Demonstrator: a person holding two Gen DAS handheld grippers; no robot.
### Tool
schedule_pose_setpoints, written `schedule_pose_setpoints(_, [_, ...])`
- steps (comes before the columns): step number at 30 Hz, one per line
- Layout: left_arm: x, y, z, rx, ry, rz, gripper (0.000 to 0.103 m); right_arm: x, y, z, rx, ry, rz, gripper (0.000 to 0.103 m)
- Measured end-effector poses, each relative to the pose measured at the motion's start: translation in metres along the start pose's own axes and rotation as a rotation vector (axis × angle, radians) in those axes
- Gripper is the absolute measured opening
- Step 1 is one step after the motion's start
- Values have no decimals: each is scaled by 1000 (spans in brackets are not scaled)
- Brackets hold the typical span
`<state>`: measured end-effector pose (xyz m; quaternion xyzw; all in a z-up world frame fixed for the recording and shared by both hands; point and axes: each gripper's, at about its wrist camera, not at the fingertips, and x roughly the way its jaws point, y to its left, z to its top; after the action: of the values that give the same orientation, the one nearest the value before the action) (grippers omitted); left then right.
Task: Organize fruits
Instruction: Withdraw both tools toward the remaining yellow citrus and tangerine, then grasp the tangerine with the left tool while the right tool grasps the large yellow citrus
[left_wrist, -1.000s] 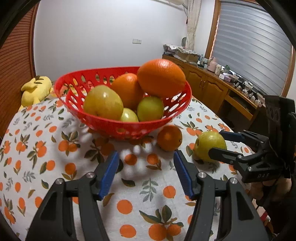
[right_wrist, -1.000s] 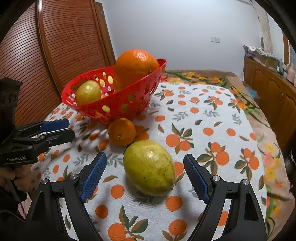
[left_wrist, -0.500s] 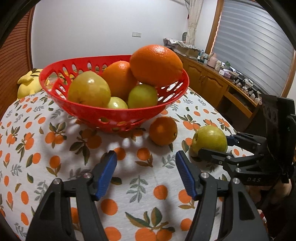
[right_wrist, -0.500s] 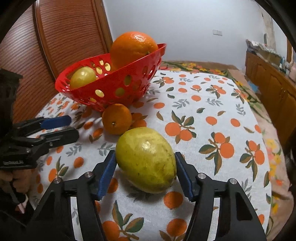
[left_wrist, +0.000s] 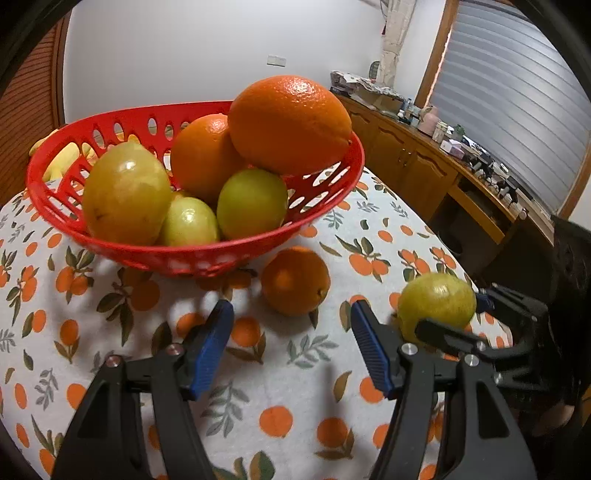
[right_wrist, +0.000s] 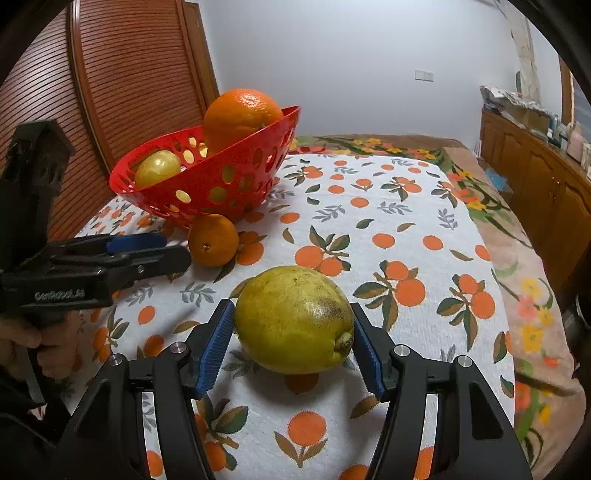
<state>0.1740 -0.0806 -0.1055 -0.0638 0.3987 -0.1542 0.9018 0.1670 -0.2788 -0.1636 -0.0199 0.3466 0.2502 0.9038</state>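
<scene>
Standing at the left, the red basket (left_wrist: 328, 192) holds two oranges and three yellow-green fruits on the orange-print cloth (left_wrist: 110, 332). The left gripper (left_wrist: 291, 343) gapes wide and empty, aimed at a loose orange (left_wrist: 295, 280) just beside the basket. Farther right, the right gripper (right_wrist: 293, 345) presses both pads against the lemon (right_wrist: 293, 319), which rests on the cloth.

I see a glossy perforated red plastic basket (left_wrist: 317, 192), a matt orange-print cloth (right_wrist: 406, 206) and a dimpled yellow-green citrus (right_wrist: 293, 319).
</scene>
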Motion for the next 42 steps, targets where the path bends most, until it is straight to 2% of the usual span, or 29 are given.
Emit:
schedule_pose_setpoints(12, [22,-1,12,-56,20,5,65,0,0,-2,-2,-14,3,63])
schedule_pose_setpoints(26, [45,-4,20,-45,40,55,65,1,0,-2,-5,-15,0,63])
schedule_pose_setpoints(30, [45,-5,20,-27,25,53,65,1,0,-2,-4,-15,0,64])
schedule_pose_setpoints(31, [44,-5,20,-24,20,50,64,1,0,-2,-5,-15,0,64])
schedule_pose_setpoints(32, [44,-5,19,-22,14,44,54,1,0,-2,-5,-15,0,63])
schedule_pose_setpoints(33, [43,-5,19,-20,10,35,50,1,0,-2,-5,-15,0,64])
schedule_pose_setpoints(35, [41,-5,18,-16,6,24,45,1,0,-2,-4,-15,0,64])
schedule_pose_setpoints(42, [28,-9,7,14,19,-6,43,1,0,-2,-2,-12,3,64])
